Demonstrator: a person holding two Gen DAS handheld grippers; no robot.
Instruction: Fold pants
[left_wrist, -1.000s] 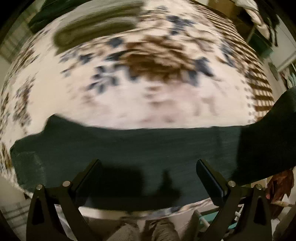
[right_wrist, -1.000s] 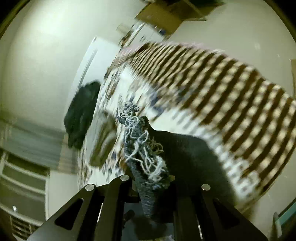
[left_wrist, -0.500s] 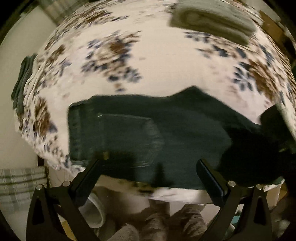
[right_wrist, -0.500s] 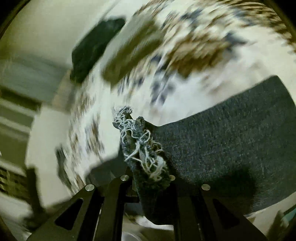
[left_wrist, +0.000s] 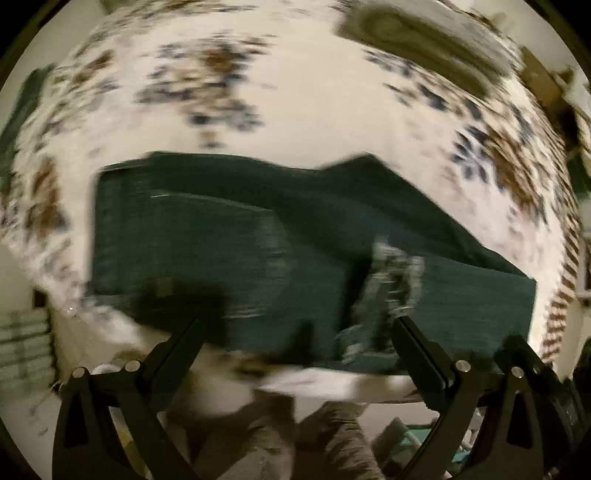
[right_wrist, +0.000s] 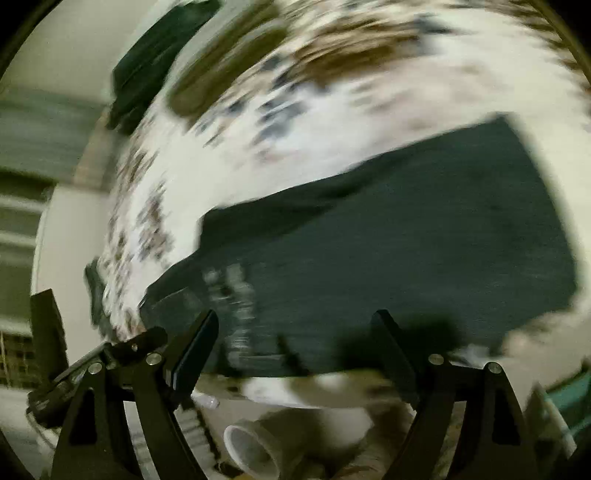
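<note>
Dark green pants lie folded across the near edge of a floral bedspread. Their frayed hem rests on top of the fabric, right of the back pocket. My left gripper hangs over the pants' near edge, pointing down, open, with nothing pressed between its fingers. In the right wrist view the pants fill the middle and the frayed hem lies blurred just past the left finger. My right gripper has its jaws opening wide; no pad presses on the cloth.
A folded olive garment sits far back on the bed, and a dark garment lies at its far edge. A person's legs stand against the bed's near edge. A white cup-like object is on the floor below.
My right gripper has let go of the frayed hem and spread its jaws; the hem now lies on the pants. Both views have swung across the bed and the picture is blurred.
</note>
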